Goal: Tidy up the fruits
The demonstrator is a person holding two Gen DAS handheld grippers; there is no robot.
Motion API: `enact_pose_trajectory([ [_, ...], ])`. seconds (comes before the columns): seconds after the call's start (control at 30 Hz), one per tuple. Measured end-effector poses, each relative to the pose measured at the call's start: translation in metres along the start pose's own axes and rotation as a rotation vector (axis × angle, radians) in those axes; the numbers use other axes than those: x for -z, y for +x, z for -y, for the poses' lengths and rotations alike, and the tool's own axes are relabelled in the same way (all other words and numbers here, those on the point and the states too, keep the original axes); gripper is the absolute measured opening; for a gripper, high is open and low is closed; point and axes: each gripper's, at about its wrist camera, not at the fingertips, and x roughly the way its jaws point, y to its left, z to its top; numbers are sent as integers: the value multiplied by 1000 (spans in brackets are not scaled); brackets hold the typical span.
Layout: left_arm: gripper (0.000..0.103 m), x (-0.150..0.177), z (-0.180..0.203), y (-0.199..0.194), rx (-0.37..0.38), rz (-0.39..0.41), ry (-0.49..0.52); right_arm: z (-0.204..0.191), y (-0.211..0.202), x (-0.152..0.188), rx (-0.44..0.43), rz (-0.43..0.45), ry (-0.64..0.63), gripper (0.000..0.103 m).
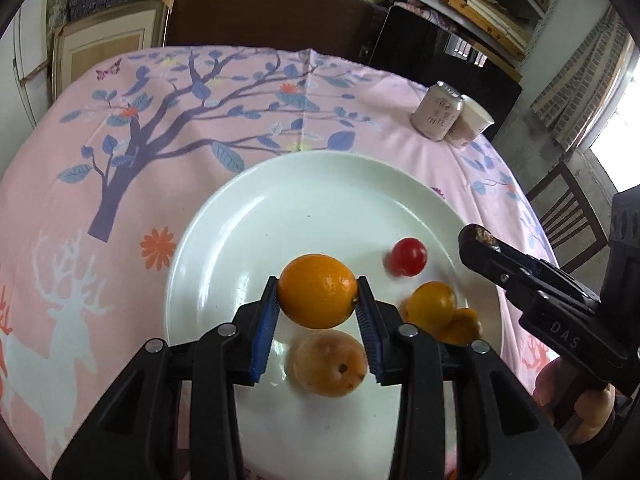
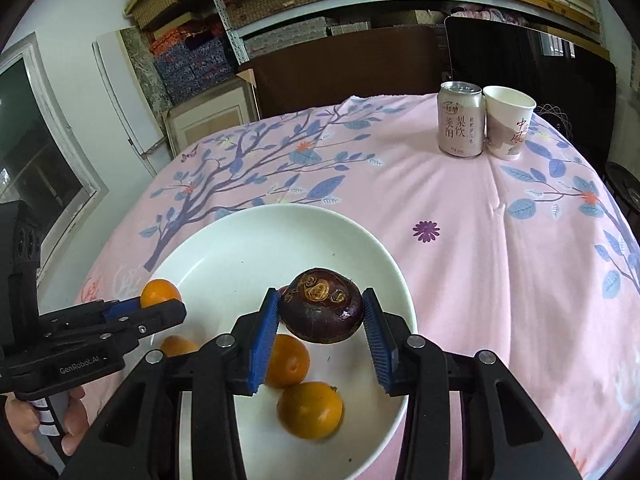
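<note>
My left gripper [image 1: 318,306] is shut on an orange kumquat [image 1: 318,290] and holds it above the white plate [image 1: 304,184]. On the plate lie a paler orange fruit [image 1: 328,362], two more kumquats [image 1: 434,306] and a red cherry tomato [image 1: 408,257]. My right gripper [image 2: 320,316] is shut on a dark brown water chestnut [image 2: 321,306] above the plate's [image 2: 256,240] right side. Two kumquats [image 2: 310,410] lie under it. The left gripper with its kumquat [image 2: 160,293] shows at the left of the right wrist view.
The round table has a pink cloth [image 2: 500,240] with a tree print. A drink can [image 2: 459,119] and a paper cup [image 2: 507,122] stand at the far right edge. A wooden chair [image 1: 568,216] stands to the right. Shelves and boxes stand behind.
</note>
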Motion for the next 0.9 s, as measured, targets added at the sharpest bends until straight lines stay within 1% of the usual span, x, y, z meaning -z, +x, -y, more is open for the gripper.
enact_pose_trajectory([
  [0.03, 37, 0, -4, 5, 3, -16, -25, 1, 2, 0, 1, -3, 0, 46],
  [0.07, 37, 0, -7, 7, 15, -25, -45, 3, 0, 0, -4, 5, 3, 57],
  [0.13, 40, 4, -10, 0, 31, -9, -63, 3, -13, 3, -2, 47, 7, 63],
  [0.17, 51, 7, -9, -8, 29, 9, -53, 3, -20, 4, -10, 62, 7, 63],
  [0.2, 64, 11, -7, -21, 25, 41, -38, 3, -29, 6, -20, 70, 6, 63],
  [0.23, 71, 15, -5, -34, 26, 68, -31, 3, -39, 10, -22, 78, 3, 63],
  [0.27, 83, 19, -2, -49, 28, 102, -25, 1, -49, 14, -18, 86, -5, 63],
  [0.3, 88, 25, 1, -64, 25, 133, -17, -1, -60, 20, -19, 95, -15, 63],
  [0.37, 88, 41, 8, -95, 50, 180, 11, -6, -85, 38, -29, 107, -43, 64],
  [0.43, 88, 65, 15, -119, 69, 198, 57, -11, -110, 60, -32, 123, -75, 65],
  [0.5, 88, 98, 22, -139, 37, 211, 124, -16, -136, 88, -32, 150, -113, 67],
  [0.53, 88, 119, 25, -148, 33, 217, 164, -18, -147, 102, -22, 167, -131, 68],
  [0.6, 88, 162, 30, -161, -1, 228, 237, -19, -166, 132, -5, 197, -157, 68],
  [0.67, 88, 201, 32, -166, -40, 227, 294, -16, -181, 163, 13, 217, -157, 68],
  [0.73, 88, 234, 34, -165, -87, 220, 341, -10, -188, 187, 11, 215, -125, 69],
  [0.77, 86, 246, 35, -163, -112, 215, 358, -6, -190, 197, 2, 204, -105, 69],
  [0.8, 75, 256, 35, -161, -120, 213, 369, -5, -189, 205, -4, 192, -92, 69],
  [0.83, 69, 263, 36, -157, -123, 200, 375, -5, -188, 213, -6, 177, -84, 69],
  [0.87, 58, 267, 36, -153, -122, 183, 372, -6, -188, 219, -6, 165, -82, 69],
  [0.9, 53, 269, 35, -149, -110, 169, 363, -8, -189, 224, -7, 156, -85, 69],
])
